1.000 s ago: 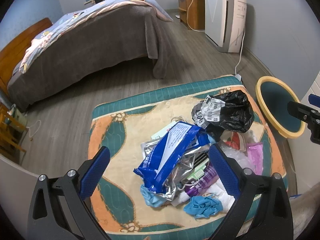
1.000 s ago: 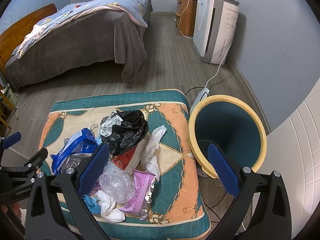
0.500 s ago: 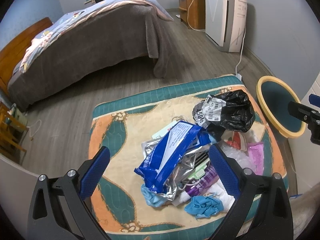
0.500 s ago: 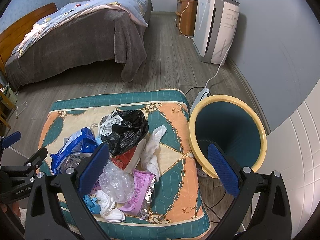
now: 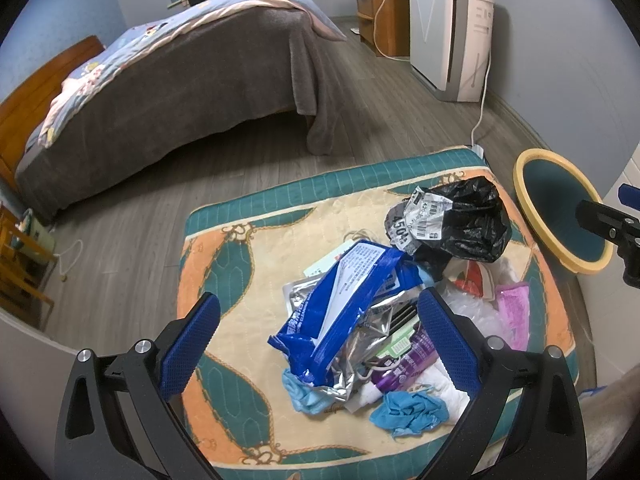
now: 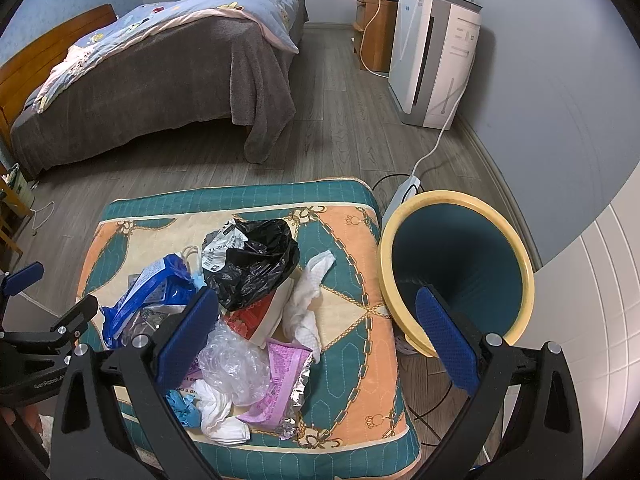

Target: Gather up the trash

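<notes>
A heap of trash lies on a patterned teal and orange cushion. In it are a blue wrapper, a black plastic bag, a pink wrapper, crumpled clear plastic, white tissue and a blue scrap. My left gripper hovers open above the near side of the heap, holding nothing. To the right, my right gripper is open too, above the cushion's right half. A teal bin with a yellow rim stands right of the cushion.
A bed with a grey blanket fills the far left. A white air purifier stands by the right wall, its cable running to a power strip near the bin. Wood floor lies between. White tiled wall at right.
</notes>
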Tool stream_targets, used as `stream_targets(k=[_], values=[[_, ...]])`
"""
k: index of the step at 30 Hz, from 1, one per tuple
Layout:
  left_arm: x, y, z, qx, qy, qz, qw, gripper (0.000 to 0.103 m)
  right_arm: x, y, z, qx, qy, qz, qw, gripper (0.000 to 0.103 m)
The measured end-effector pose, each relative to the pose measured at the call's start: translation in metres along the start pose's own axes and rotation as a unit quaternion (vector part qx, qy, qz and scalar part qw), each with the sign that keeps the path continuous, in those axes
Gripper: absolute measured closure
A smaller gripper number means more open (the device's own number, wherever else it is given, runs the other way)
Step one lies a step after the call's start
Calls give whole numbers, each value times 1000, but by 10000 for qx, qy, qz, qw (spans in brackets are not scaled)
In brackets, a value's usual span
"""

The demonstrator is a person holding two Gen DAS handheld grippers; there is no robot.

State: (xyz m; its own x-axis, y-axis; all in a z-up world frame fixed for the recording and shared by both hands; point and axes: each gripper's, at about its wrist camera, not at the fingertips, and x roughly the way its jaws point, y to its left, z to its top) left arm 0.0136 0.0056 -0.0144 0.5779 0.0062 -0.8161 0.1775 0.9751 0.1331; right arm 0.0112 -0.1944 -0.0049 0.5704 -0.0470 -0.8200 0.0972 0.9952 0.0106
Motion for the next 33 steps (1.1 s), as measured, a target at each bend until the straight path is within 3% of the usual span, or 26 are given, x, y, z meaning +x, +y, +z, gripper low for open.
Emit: stream_targets(k=[15, 33], values=[[2, -7, -3, 47, 66, -6, 10000, 5, -3, -1, -4, 3, 112, 82, 9999, 6], [-44, -13, -19, -80, -272, -80, 9996, 5, -40, -3, -29, 73, -80, 55, 9999, 6]])
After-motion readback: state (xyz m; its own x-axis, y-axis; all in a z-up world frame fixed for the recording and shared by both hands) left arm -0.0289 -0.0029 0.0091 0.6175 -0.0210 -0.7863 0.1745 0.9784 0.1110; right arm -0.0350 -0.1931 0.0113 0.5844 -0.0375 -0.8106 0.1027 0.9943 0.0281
